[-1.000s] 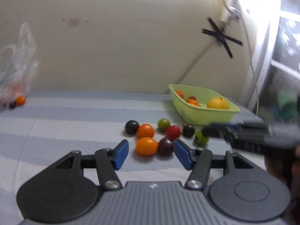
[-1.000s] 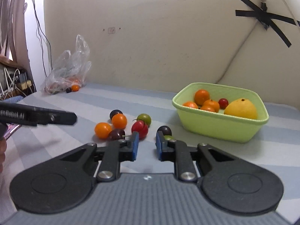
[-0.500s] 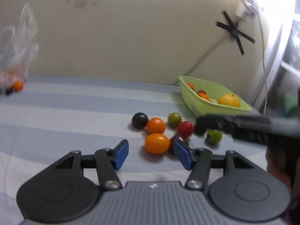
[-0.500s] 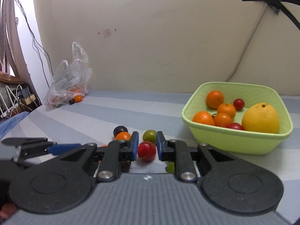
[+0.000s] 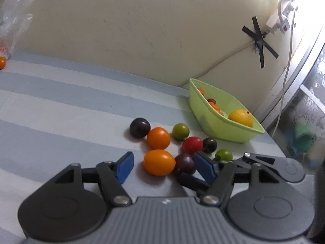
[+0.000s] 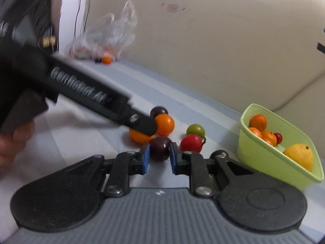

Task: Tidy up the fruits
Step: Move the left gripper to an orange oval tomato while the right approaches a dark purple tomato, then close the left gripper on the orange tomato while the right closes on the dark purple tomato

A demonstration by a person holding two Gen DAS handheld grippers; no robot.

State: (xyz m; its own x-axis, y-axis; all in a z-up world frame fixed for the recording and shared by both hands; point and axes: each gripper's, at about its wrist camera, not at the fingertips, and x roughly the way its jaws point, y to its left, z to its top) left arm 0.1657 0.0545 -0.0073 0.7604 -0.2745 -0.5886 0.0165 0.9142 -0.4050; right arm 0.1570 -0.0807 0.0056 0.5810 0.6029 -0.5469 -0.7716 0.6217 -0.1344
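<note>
Dark plum (image 6: 160, 147) lies w/ loose fruit left of green basket (image 6: 264, 158), between right gripper (image 6: 159, 157) fingers: narrow, prob. lining up a pick. Left gripper (image 5: 162, 165), fingers just opened wide, straddles orange oval fruit (image 5: 159, 162), not gripping.

Each gripper was built alike. The left gripper (image 5: 163, 165) had black linkage arms ending in blue padded fingers (image 5: 125, 166), with round silver screws at the pivots behind them. Farther back sat two broad black discs flanking a ribbed grey plate with a small white mark. The right gripper (image 6: 159, 157) matched it, blue fingers (image 6: 145, 158) and all. Seen from the side, the left one's long black body carried pale blurred lettering and a small screw near the fingers.
</note>
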